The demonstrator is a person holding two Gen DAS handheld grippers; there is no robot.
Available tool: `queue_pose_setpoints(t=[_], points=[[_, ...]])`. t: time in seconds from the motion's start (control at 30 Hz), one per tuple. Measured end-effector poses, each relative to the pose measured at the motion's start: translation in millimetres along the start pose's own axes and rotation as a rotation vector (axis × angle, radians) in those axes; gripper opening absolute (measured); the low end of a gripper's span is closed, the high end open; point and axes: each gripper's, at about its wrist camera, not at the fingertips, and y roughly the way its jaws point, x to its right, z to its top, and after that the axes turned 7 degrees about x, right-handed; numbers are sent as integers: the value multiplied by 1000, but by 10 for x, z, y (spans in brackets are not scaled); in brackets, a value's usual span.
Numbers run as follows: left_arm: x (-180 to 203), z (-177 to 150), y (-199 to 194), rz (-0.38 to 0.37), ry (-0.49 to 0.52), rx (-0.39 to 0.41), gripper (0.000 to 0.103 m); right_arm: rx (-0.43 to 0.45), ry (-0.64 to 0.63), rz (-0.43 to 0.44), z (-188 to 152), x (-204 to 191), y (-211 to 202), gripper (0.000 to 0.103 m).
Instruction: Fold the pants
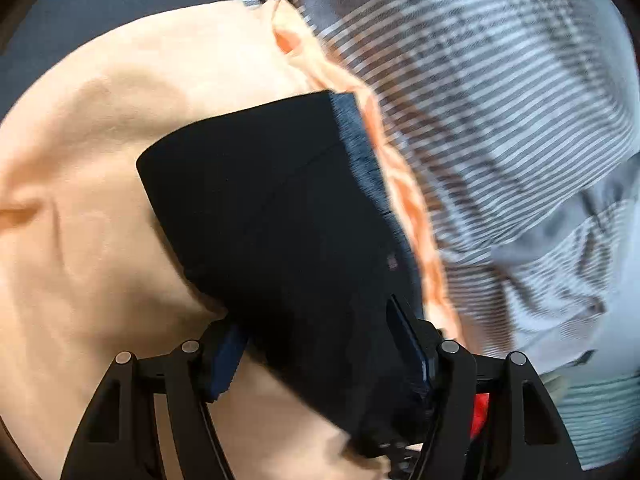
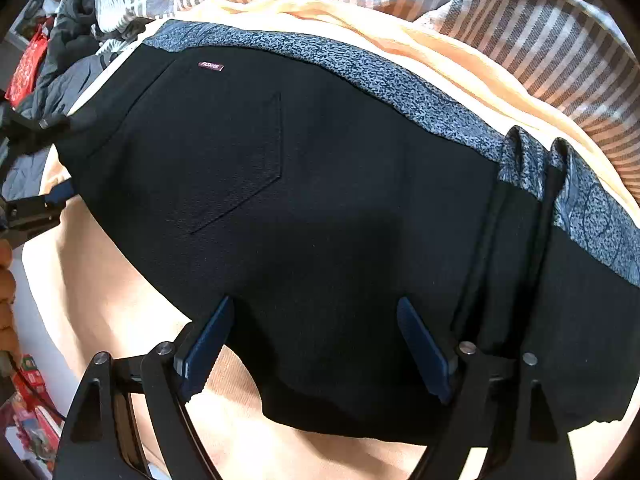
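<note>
On a peach-coloured soft cloth sheet (image 2: 100, 300) that is covering the whole work surface, the black folded pants with a speckled grey waistband (image 2: 304, 208) are lying flat, back pocket and a small maroon label (image 2: 211, 66) facing up. What is carrying the sheet is not showing.

The right gripper (image 2: 316, 344) is sitting low over the near edge of the pants, jaws spread wide, blue pads straddling the black fabric without pinching it. Two narrow folds of waistband are standing up just to its right.

The left gripper (image 1: 320, 356) is likewise resting with jaws wide apart, the pants (image 1: 280, 232) running up between its pads; no clamping is visible. In the right wrist view its black linkage is showing at the far left edge, beside the pants' corner.

Around the sheet: grey-and-white striped fabric (image 2: 540, 40) is bunching along the far side, touching the sheet's edge. A dark grey padded garment (image 2: 76, 32) and a red printed bag (image 2: 28, 64) are piling at the far left. The left wrist view is motion-blurred over the striped fabric (image 1: 500, 100).
</note>
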Motion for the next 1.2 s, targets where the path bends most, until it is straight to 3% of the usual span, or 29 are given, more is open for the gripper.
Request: queue_pose_setpoints(t=[0.13, 0.23, 0.3, 0.37, 0.43, 0.53, 0.7, 0.9, 1.03, 1.2], points=[[41, -21, 175, 48, 41, -24, 70, 8, 0, 5, -44, 60, -22, 87], [104, -25, 213, 69, 47, -3, 78, 11, 0, 5, -67, 79, -47, 86], [173, -36, 258, 121, 52, 10, 78, 9, 1, 8, -66, 85, -44, 86], [269, -49, 300, 205, 82, 19, 69, 2, 5, 13, -49, 99, -56, 85], [358, -68, 317, 337, 145, 26, 38, -13, 21, 38, 4, 127, -95, 78], [484, -98, 295, 396, 218, 40, 28, -14, 54, 55, 106, 225, -243, 76], [978, -331, 321, 528, 518, 96, 25, 17, 142, 116, 490, 410, -616, 76], [1289, -552, 332, 606, 746, 133, 25, 6, 168, 277, 1099, 331, -882, 81], [1369, -590, 359, 629, 816, 136, 25, -64, 121, 381, 1556, 44, -881, 84], [1388, -606, 327, 636, 837, 141, 25, -169, -47, 426, 2086, -655, -727, 87]])
